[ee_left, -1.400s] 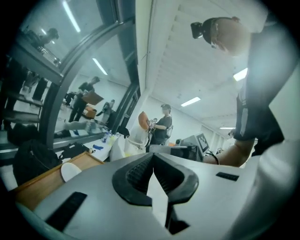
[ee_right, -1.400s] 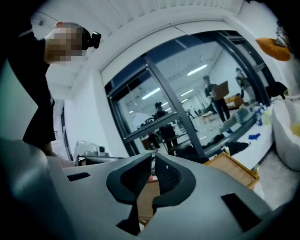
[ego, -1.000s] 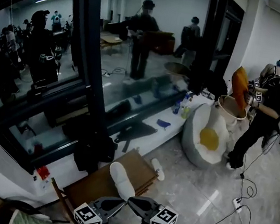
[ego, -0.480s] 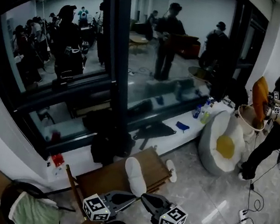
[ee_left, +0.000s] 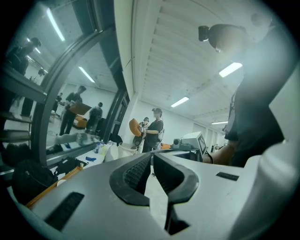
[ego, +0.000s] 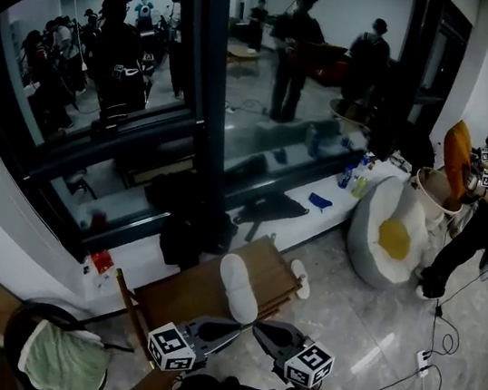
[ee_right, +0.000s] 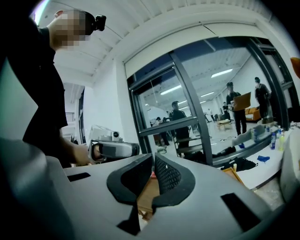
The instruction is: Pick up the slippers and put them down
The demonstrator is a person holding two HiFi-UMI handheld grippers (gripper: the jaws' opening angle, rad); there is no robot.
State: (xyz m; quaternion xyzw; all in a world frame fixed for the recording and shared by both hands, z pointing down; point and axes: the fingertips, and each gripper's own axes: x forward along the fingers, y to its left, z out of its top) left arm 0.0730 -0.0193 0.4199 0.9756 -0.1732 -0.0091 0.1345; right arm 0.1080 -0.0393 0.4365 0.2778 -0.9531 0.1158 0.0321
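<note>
A white slipper [ego: 238, 288] lies on a slatted wooden rack [ego: 191, 296] just ahead of both grippers in the head view. A second white slipper [ego: 301, 279] rests at the rack's right edge. My left gripper [ego: 239, 328] and right gripper [ego: 258, 328] sit side by side near the slipper's near end, tips pointing at each other, neither touching it. The left gripper view shows the left gripper [ee_left: 152, 154] shut with nothing between its jaws. In the right gripper view the right gripper [ee_right: 153, 155] is shut and empty, with the rack's wood [ee_right: 145, 192] behind the jaws.
A black backpack [ego: 188, 231] and a dark bag [ego: 269, 207] sit by the window ledge behind the rack. An egg-patterned beanbag [ego: 388, 240], a person [ego: 487, 228] and floor cables [ego: 425, 356] are to the right. A chair with a green towel [ego: 61, 363] stands at the left.
The head view has shifted, so the slipper and rack sit higher in the picture. Both grippers stay together below the slipper, and both slippers lie where they were.
</note>
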